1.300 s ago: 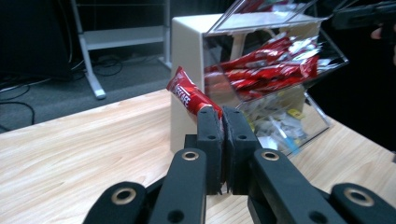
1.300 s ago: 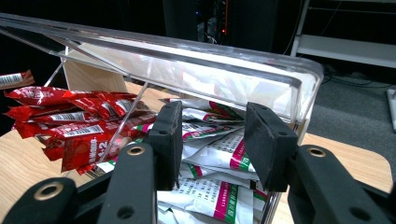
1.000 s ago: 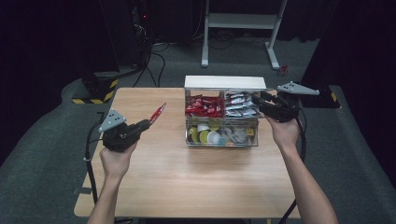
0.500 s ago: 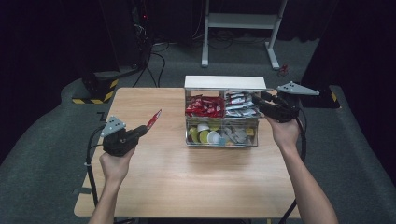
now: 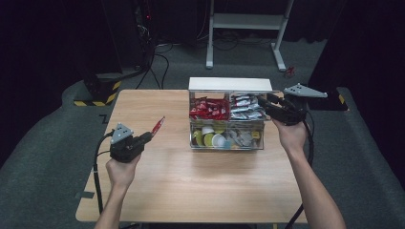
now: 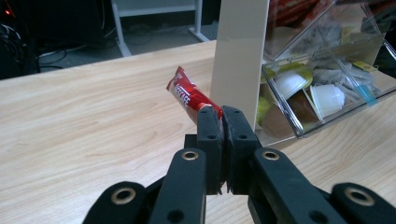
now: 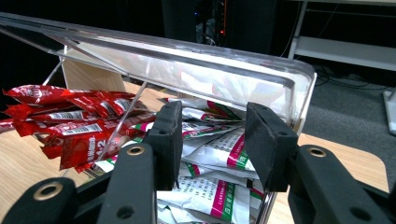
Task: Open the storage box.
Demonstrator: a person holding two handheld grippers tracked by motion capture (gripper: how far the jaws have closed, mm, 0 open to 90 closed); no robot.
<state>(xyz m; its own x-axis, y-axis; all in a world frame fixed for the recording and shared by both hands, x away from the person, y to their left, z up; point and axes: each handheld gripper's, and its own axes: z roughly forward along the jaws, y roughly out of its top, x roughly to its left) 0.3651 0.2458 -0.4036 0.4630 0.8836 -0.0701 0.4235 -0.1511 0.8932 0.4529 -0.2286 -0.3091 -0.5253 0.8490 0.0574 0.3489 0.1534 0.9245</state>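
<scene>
- Even overhead light falls on the wooden table (image 5: 200,186); the far room lies in darkness.
- Glare whitens the clear organiser's lid (image 7: 187,65).
- Near jaws blur slightly in both gripper views.
- Shadows are soft and faint.

Bare table (image 5: 191,186) lies open around the clear organizer box (image 5: 227,121).

At lower left of the high view my left gripper (image 5: 147,137) was black, topped by a grey three-cornered plate, trailing a black cable. My right gripper (image 5: 263,101), upper right, matched it. Brass-ringed holes dotted the jaw arms. My forearms were unsleeved.
</scene>
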